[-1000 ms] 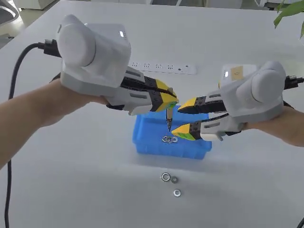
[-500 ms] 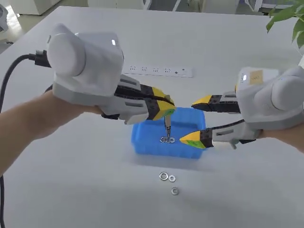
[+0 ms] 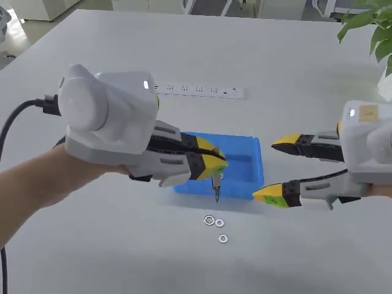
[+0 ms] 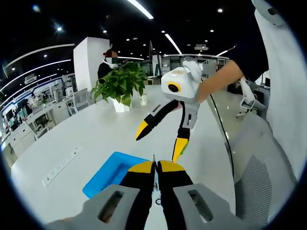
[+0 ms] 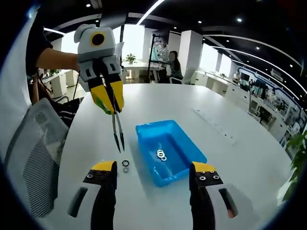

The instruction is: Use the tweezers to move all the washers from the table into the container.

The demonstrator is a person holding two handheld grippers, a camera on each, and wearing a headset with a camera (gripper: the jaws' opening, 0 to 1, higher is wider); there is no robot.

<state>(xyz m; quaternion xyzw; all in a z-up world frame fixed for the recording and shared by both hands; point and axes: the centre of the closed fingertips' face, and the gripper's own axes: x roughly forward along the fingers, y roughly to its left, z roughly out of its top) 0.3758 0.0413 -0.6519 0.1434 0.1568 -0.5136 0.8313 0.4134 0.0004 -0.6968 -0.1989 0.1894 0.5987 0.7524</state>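
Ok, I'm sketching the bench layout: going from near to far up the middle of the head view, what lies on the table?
three small silver metal washers → blue rectangular plastic container → long white power strip

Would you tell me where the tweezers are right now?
In the head view the tweezers hang tips-down from the shut left gripper, by the near edge of the blue container, close to three loose washers on the table.
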